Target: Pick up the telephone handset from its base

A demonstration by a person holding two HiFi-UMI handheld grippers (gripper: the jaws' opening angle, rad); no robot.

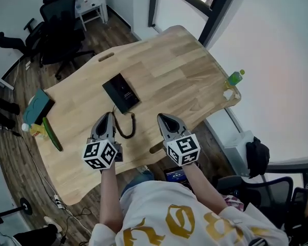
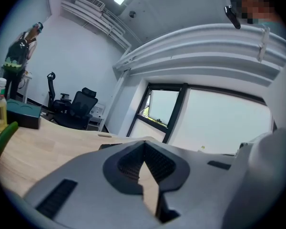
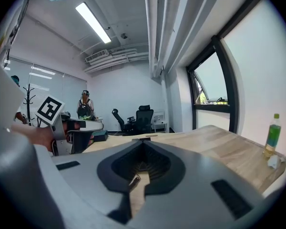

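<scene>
Lettering (image 1: 170,222) on white shirt (image 1: 154,196), gold, illegible

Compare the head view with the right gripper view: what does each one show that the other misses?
Only the head view: the black telephone laid out in full from above, the floor, a black bag and the wearer's white shirt. Only the right gripper view: the ceiling light and a person standing at the back of the room. Both: the wooden table, the green bottle at its edge, the black office chairs and the left gripper.
</scene>
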